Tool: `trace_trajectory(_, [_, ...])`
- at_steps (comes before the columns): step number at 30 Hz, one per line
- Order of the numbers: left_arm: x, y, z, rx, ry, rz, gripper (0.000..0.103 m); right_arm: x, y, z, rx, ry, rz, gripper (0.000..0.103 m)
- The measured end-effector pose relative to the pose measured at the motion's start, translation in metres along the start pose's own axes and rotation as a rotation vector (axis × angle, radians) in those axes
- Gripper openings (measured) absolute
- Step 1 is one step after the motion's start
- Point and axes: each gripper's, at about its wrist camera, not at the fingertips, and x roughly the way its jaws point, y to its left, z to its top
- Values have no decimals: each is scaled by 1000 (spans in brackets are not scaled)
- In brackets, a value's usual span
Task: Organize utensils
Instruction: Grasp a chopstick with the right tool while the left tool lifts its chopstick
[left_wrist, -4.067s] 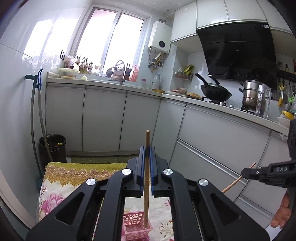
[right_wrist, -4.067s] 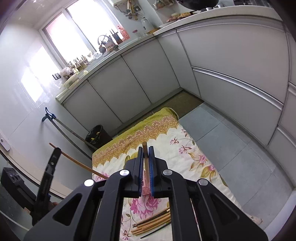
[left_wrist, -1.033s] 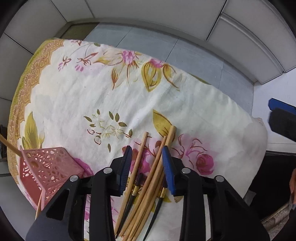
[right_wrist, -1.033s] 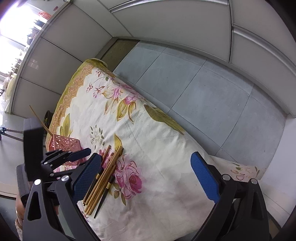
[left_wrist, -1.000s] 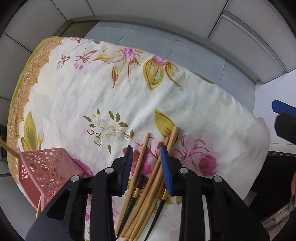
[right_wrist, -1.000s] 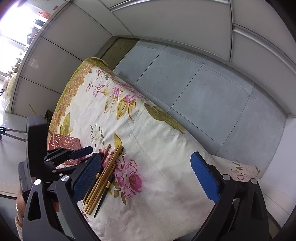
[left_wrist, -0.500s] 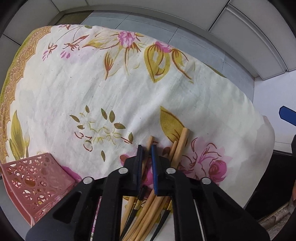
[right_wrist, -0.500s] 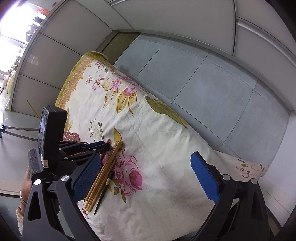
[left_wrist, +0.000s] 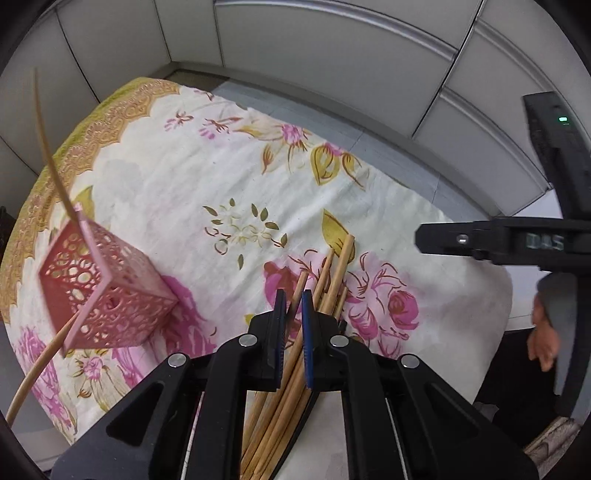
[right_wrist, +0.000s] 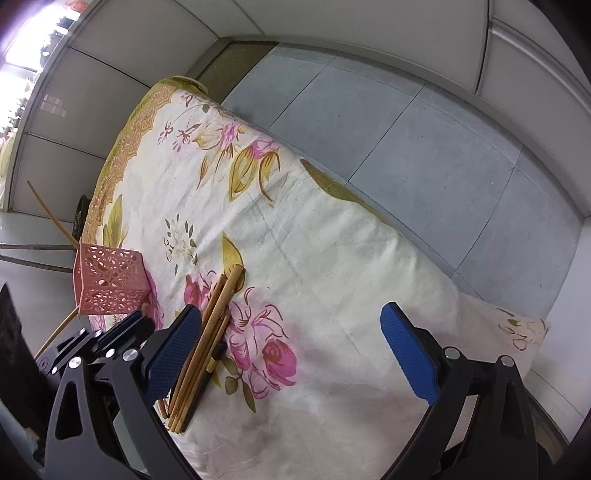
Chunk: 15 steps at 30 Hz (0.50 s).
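Note:
A bundle of wooden chopsticks lies on the floral cloth, also in the right wrist view. My left gripper is shut on one chopstick of the bundle, low over the pile. A pink openwork basket stands to the left with two chopsticks sticking out; it also shows in the right wrist view. My right gripper is wide open and empty, above the cloth to the right of the bundle.
The floral cloth covers a low table whose edge drops to a grey tiled floor. White cabinet fronts run behind. The right gripper body hangs at the right of the left wrist view.
My left gripper closed its jaws on one chopstick of the bundle and tilted up, bringing the basket into fuller view. The right gripper stayed open and shifted slightly.

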Motion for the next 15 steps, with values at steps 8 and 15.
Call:
trace_trajectory(8, [-98, -9, -35, -46, -230, 50, 7, 24, 21, 6, -5, 41, -16, 80])
trace_trajectory(15, [-190, -9, -77, -117, -465, 57, 4, 41, 45, 11, -10, 60, -66, 44])
